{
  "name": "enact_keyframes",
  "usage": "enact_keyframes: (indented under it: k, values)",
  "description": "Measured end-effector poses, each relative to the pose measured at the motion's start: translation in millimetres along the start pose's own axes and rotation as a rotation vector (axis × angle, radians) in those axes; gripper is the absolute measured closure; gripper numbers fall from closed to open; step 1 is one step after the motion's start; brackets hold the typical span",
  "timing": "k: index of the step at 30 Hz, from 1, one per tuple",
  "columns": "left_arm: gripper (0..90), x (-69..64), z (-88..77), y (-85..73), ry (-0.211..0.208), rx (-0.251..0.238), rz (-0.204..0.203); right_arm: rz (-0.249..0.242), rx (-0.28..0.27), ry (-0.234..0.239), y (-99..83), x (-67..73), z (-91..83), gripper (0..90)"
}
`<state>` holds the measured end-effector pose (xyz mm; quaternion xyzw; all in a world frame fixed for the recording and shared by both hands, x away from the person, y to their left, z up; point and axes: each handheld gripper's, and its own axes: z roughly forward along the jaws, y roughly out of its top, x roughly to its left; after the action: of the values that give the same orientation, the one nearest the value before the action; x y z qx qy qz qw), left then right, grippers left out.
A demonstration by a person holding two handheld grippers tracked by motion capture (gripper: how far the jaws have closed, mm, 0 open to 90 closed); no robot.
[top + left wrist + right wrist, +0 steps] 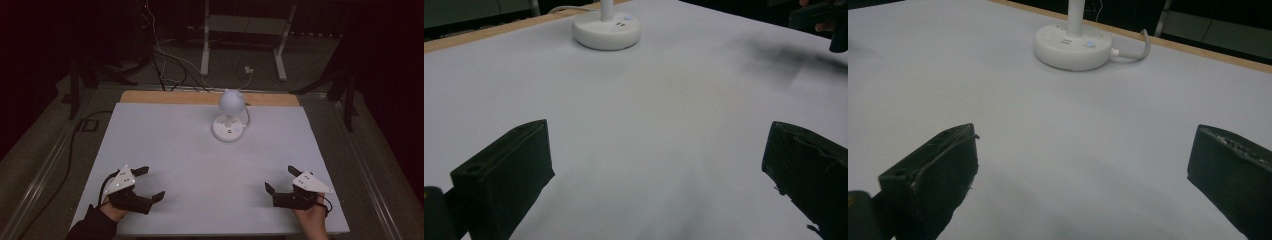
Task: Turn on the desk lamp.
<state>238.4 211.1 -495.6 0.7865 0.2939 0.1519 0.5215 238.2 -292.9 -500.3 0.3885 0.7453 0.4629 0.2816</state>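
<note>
Dim surroundings frame a white table (165, 150) with a wooden strip along its far edge. Near the table's front left corner, the left gripper (148, 183) rests low with its jaws spread wide and nothing between them. Near the front right corner, the right gripper (279, 179) sits likewise, jaws fully apart and empty. Both are well apart from the desk lamp (229, 116), which stands upright close to the middle of the far edge, slightly right of centre.

Judged from this layout, the work has not begun: neither gripper touches the lamp, and the full approach across the table remains.

The high view gives the lamp's round white head. The right gripper view adds the base (1073, 46), a pale blue button (1090, 44) on top, and the cable (1138, 49) leaving toward the far edge. The left gripper view shows the base (606, 31) from the other side.
</note>
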Motion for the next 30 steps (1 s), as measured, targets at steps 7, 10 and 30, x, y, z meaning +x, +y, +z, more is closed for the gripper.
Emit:
enact_keyframes:
  k: [7,10,30]
  values:
    - [0.4,-0.3,-0.4,0.2,0.004,-0.004,-0.001,-0.009,0.002,-0.011,0.9,0.5,-0.9,0.0]
    - [0.4,-0.3,-0.4,0.0,0.003,-0.002,0.000,-0.018,0.010,-0.011,1.1,0.9,-0.4,0.0]
    - [0.4,-0.7,-2.1,0.3,0.005,-0.009,0.001,0.007,0.027,-0.022,9.9,2.4,-1.7,0.0]
